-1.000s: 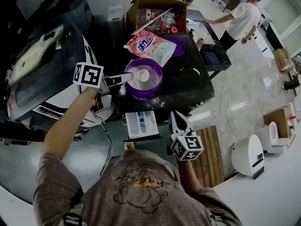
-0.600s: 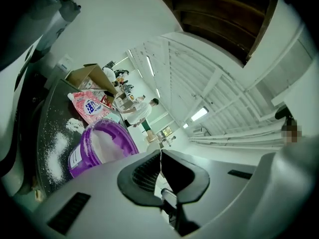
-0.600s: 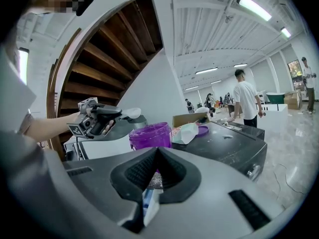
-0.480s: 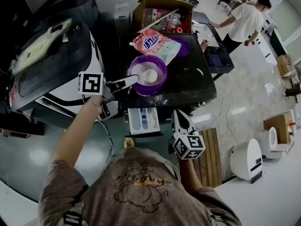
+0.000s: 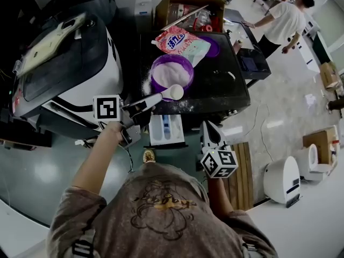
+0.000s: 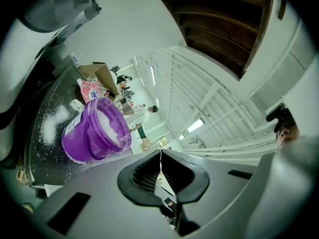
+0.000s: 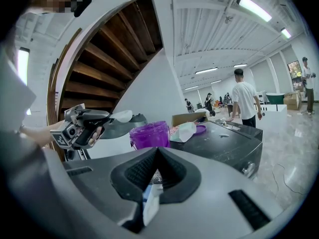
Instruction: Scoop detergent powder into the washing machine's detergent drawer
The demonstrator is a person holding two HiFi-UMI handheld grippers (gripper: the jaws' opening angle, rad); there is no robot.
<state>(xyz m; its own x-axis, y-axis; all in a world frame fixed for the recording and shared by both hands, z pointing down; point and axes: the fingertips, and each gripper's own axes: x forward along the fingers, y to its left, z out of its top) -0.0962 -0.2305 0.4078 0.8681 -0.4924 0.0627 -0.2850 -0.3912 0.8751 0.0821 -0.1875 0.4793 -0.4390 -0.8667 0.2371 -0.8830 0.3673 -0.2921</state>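
The left gripper clamps the handle of a white scoop. Its powder-heaped bowl sits just past the purple detergent tub's near rim, between the tub and the open detergent drawer. The right gripper, jaws pressed together and empty, hovers just right of the drawer.

Two grippers: left gripper at 9 o'clock of the drawer, right gripper at 3 o'clock of it

One scoop

One purple tub, at 12 o'clock from the one detergent drawer

One detergent bag and one purple lid, at 12 and 1 o'clock from the tub

One washing machine

Three cardboard boxes: the rear box at 12 o'clock, the upper floor box and the lower floor box near 3 o'clock

One wooden pallet and one white round appliance, toward 4 o'clock

One standing person at 1 o'clock; farther figures are too small to count
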